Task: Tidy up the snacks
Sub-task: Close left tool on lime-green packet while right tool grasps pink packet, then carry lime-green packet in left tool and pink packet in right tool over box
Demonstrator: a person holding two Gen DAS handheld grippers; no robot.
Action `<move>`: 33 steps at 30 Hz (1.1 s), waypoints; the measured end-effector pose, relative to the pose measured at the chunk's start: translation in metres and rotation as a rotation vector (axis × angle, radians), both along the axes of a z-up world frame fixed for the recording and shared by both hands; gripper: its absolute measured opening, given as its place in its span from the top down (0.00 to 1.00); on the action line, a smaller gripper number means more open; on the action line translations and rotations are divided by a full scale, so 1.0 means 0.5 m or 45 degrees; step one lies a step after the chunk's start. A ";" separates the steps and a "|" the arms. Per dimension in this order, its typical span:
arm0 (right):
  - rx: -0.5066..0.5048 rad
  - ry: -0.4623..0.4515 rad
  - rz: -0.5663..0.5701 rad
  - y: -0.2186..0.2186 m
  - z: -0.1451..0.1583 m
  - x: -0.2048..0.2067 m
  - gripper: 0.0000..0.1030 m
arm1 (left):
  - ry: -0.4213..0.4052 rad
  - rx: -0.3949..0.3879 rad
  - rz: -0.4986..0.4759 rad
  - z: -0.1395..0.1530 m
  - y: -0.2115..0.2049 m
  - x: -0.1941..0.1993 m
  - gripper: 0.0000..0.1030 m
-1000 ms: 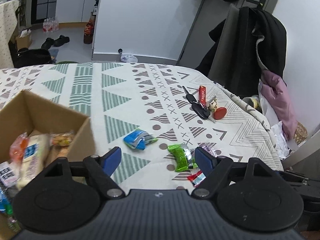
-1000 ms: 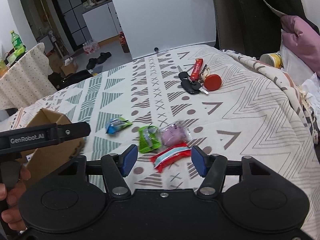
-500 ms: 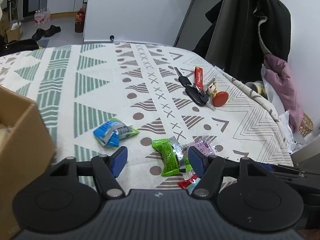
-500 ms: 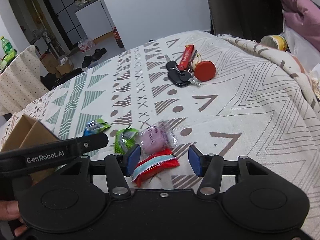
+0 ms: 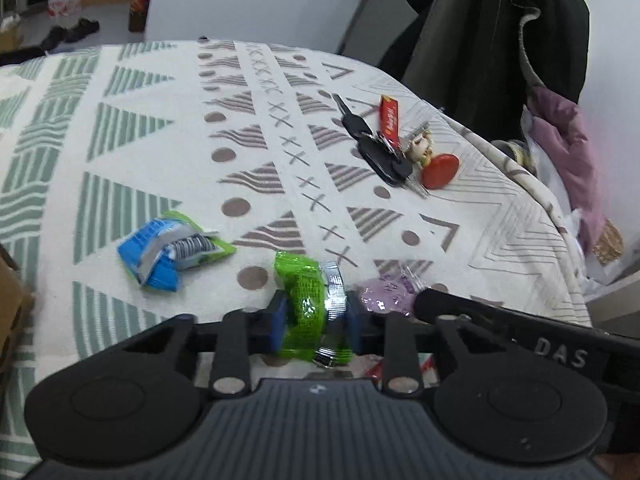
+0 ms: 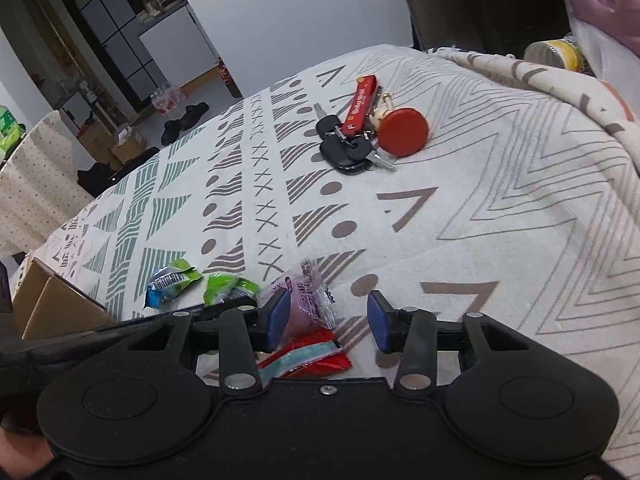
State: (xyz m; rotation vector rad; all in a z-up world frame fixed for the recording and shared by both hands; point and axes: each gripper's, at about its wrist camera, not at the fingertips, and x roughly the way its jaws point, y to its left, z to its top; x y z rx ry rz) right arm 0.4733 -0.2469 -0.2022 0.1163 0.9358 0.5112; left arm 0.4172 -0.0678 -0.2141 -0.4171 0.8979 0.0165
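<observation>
Patterned tablecloth (image 5: 168, 92), keys (image 6: 352, 148), left jaws pinching green snack (image 5: 306, 304), right jaws wide.

1. Bunch of black keys (image 5: 380, 156) with red strap and round red tag (image 5: 439, 171), on my patterned cream tablecloth (image 5: 160, 152).
2. Dark coat (image 5: 500, 40) hanging behind.
3. Black shoes (image 6: 186, 118) on the floor.

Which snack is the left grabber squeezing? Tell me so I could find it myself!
Look at the patterned tablecloth, near its front edge. The left gripper pinches the green snack packet there. It is bright lime green with a silver end, between the blue snack packet and the pale purple snack packet.
</observation>
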 end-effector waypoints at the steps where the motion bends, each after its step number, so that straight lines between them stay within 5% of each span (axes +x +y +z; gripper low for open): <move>1: -0.001 0.005 0.008 0.005 -0.002 0.003 0.58 | 0.000 0.003 -0.002 0.001 0.003 -0.001 0.73; 8: -0.061 0.043 0.055 0.049 -0.010 0.009 0.58 | 0.022 0.006 0.005 0.013 0.034 -0.013 0.74; 11: -0.067 0.048 0.071 0.061 -0.007 0.006 0.69 | 0.013 -0.013 0.001 0.022 0.045 -0.024 0.74; 18: -0.121 -0.034 0.037 0.087 0.036 -0.042 0.82 | -0.047 -0.043 0.002 0.058 0.074 -0.076 0.74; 33: -0.109 -0.190 0.032 0.115 0.157 -0.181 0.86 | -0.182 -0.013 0.012 0.178 0.114 -0.194 0.74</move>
